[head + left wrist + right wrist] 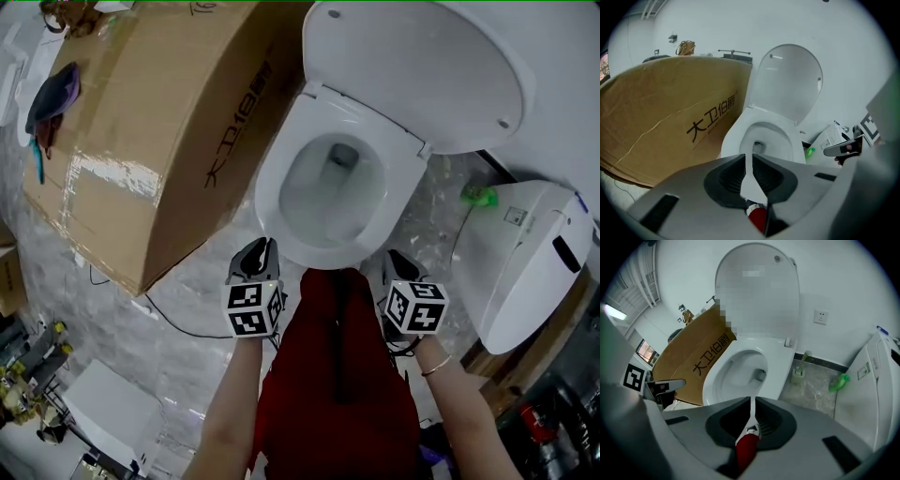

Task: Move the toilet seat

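Up top in the head view, both grippers are hanging just short of the toilet bowl (pixel 323 197). The left gripper (pixel 263 249) is off its front-left and the right gripper (pixel 393 260) off its front-right, neither touching it. The lid (pixel 412 66) is standing raised behind the bowl. The toilet seat (pixel 370 122) looks to be lying flat on the bowl, so I'm guessing nothing's done yet: reaching in and moving it is all still left. Left of the bowl a cardboard box (pixel 159 141) is sitting, printed with Chinese characters starting 大卫; I'm not making out the rest.

Left gripper view: the jaws are sitting pressed together, gripping nothing, aiming at the bowl.

Right gripper view: same deal, jaws closed and empty. Right of the bowl a toilet brush (pixel 800 367) and a green bottle (pixel 839 380) are showing. A second white unit (pixel 874 394) is carrying a label too small to read.
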`<action>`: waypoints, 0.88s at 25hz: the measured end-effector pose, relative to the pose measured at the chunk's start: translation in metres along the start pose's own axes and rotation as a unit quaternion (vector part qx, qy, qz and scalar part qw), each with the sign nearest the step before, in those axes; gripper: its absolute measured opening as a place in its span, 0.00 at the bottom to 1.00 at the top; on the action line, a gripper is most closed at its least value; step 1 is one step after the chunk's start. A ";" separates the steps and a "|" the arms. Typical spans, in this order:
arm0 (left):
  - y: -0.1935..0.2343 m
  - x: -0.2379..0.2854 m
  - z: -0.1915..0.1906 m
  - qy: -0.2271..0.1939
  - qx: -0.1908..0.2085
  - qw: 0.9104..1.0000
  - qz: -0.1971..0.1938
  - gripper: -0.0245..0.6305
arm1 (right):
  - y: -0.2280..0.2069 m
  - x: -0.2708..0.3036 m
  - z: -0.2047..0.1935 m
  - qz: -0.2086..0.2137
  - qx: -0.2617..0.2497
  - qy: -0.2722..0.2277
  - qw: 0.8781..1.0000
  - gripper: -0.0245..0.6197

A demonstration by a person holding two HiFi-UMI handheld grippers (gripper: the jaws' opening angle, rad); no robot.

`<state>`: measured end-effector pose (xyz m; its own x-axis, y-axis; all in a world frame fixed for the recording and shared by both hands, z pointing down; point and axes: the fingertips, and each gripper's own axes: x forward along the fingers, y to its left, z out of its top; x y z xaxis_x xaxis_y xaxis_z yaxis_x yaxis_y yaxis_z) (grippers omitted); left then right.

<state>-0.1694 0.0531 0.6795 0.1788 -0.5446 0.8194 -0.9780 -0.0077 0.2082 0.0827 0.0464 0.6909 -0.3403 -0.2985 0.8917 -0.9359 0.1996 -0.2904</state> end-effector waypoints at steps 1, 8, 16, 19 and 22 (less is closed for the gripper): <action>0.001 0.003 -0.005 0.006 -0.001 1.000 -0.001 0.08 | -0.001 0.004 -0.003 -0.001 0.004 0.006 1.000 0.07; 0.005 0.021 -0.033 0.039 -0.004 0.999 -0.008 0.11 | -0.007 0.028 -0.025 0.002 0.035 0.045 0.998 0.14; 0.018 0.047 -0.060 0.073 -0.022 0.997 -0.001 0.21 | -0.020 0.051 -0.049 -0.003 0.074 0.078 0.994 0.23; 0.024 0.056 -0.070 0.089 -0.041 0.995 0.000 0.26 | -0.024 0.059 -0.054 -0.008 0.094 0.089 0.992 0.24; 0.031 0.064 -0.078 0.100 -0.064 0.993 0.006 0.28 | -0.024 0.067 -0.060 -0.003 0.107 0.100 0.989 0.29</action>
<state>-0.1795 0.0833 0.7803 0.1972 -0.3657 0.9096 -0.9611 0.1108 0.2529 0.0878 0.0774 0.7789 -0.3298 -0.1051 0.9382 -0.9430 -0.0111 -0.3327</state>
